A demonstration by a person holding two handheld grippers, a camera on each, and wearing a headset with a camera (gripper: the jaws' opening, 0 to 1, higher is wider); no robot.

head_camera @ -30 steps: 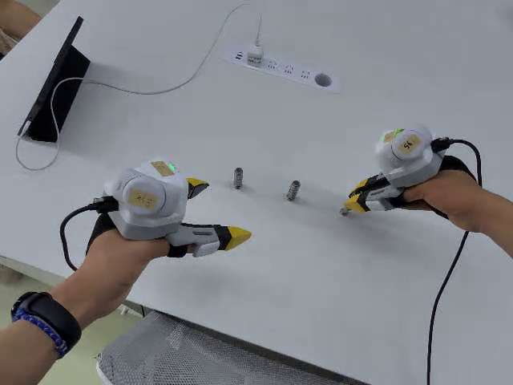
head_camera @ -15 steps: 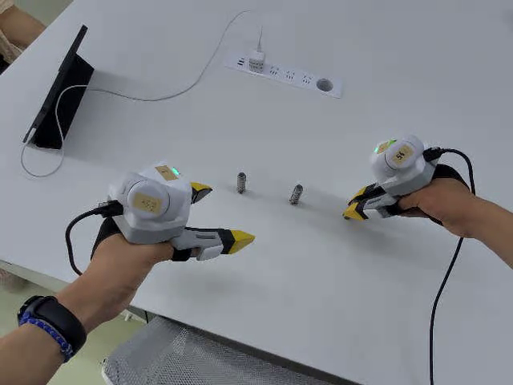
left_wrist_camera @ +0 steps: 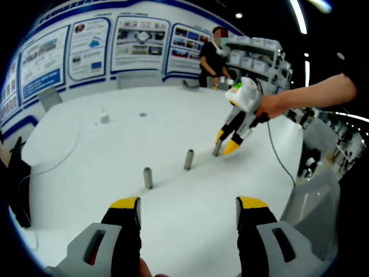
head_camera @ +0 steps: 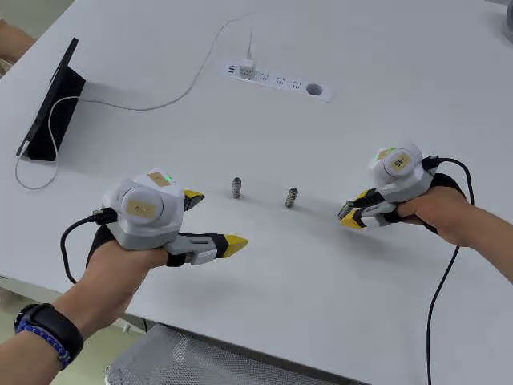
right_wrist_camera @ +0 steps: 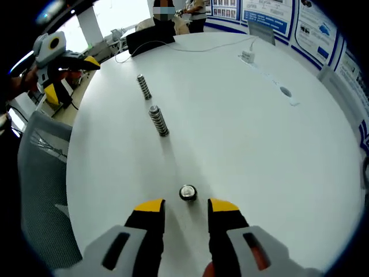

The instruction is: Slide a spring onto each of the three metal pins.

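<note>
Three small metal pins stand in a row on the white table. The left pin and the middle pin each wear a coiled spring, clear in the right gripper view on the far pin and the nearer pin. The third pin stands just beyond my right gripper, whose yellow-tipped jaws are a little apart, not touching it. Whether it carries a spring I cannot tell. My left gripper hovers wide open, holding nothing, in front of the left pin.
A white power strip with a plugged charger lies at the back. A black tablet stand with a cable sits far left. A mesh chair is below the table's front edge. A person stands behind the table.
The head camera has shifted a little. My right gripper has stayed at the third pin, slightly lower. The left gripper stays open in about the same place.
</note>
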